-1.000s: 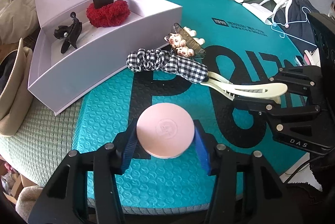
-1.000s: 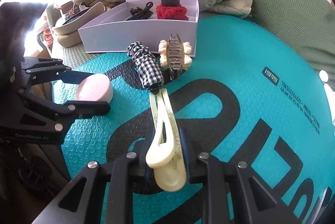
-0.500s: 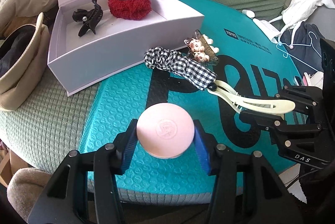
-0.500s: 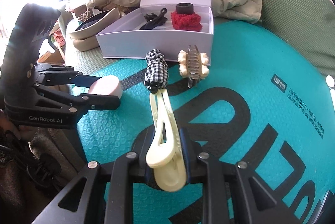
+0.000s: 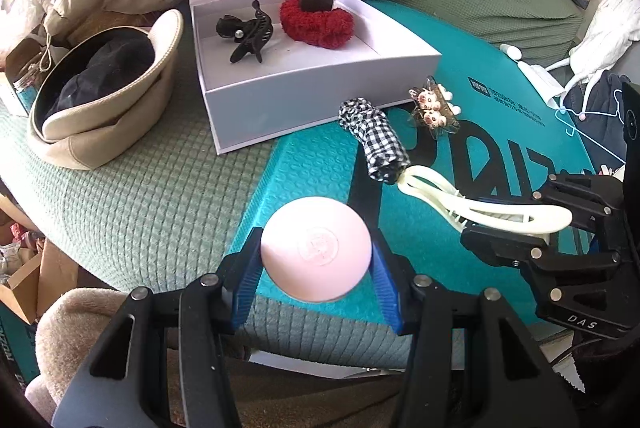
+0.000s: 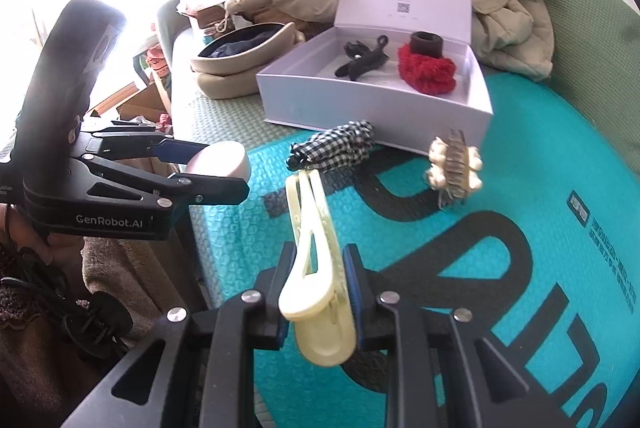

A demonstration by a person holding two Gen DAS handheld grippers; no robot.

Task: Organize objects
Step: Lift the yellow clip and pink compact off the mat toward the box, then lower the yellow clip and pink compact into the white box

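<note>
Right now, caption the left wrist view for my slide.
Left gripper holds a pink round compact; right gripper holds a cream hair clip near the open white box.

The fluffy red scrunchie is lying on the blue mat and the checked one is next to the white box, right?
Not quite. The red scrunchie is inside the open white box, beside a black hair claw, as the left wrist view shows. The checked scrunchie does lie on the mat next to the box.

The box [image 5: 320, 96] sits behind the scrunchie [image 5: 374, 140] and claw clip [image 5: 434, 108] on the mat [image 5: 312, 164]; a hat [image 5: 100, 100] lies left of the box.
</note>
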